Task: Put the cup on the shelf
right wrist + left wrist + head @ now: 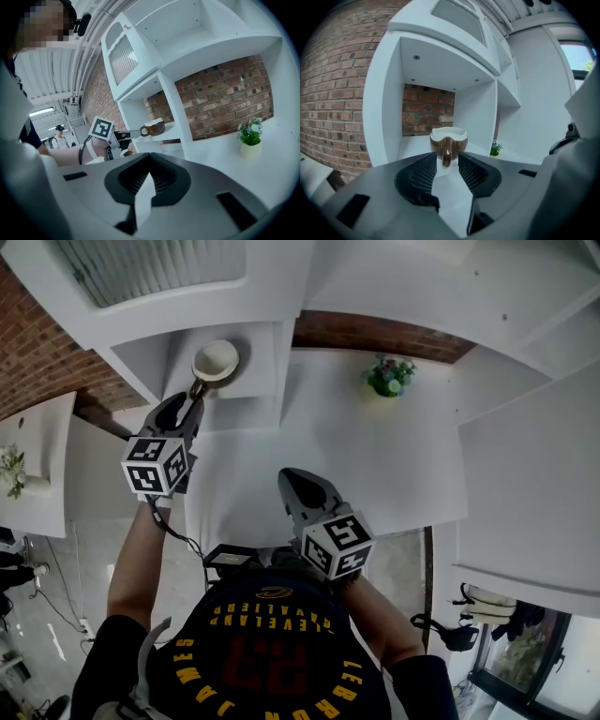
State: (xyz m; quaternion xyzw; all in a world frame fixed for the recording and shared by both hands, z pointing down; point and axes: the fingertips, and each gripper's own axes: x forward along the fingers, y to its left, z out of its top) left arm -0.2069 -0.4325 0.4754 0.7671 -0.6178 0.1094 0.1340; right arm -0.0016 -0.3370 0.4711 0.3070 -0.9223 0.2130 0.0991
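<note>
Our left gripper (194, 395) stood with jaws apart either side of the handle (446, 153) of the cup (216, 360), which sat on the shelf (261, 367), so we judged a skewed withdrawal could snag and topple it.

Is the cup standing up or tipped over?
Standing up. The cup has its white rim level on top, and its handle runs up and down.

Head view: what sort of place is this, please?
Probably an indoor showroom or studio: a white shelf unit against a brick wall, a small potted plant on the white counter.
</note>
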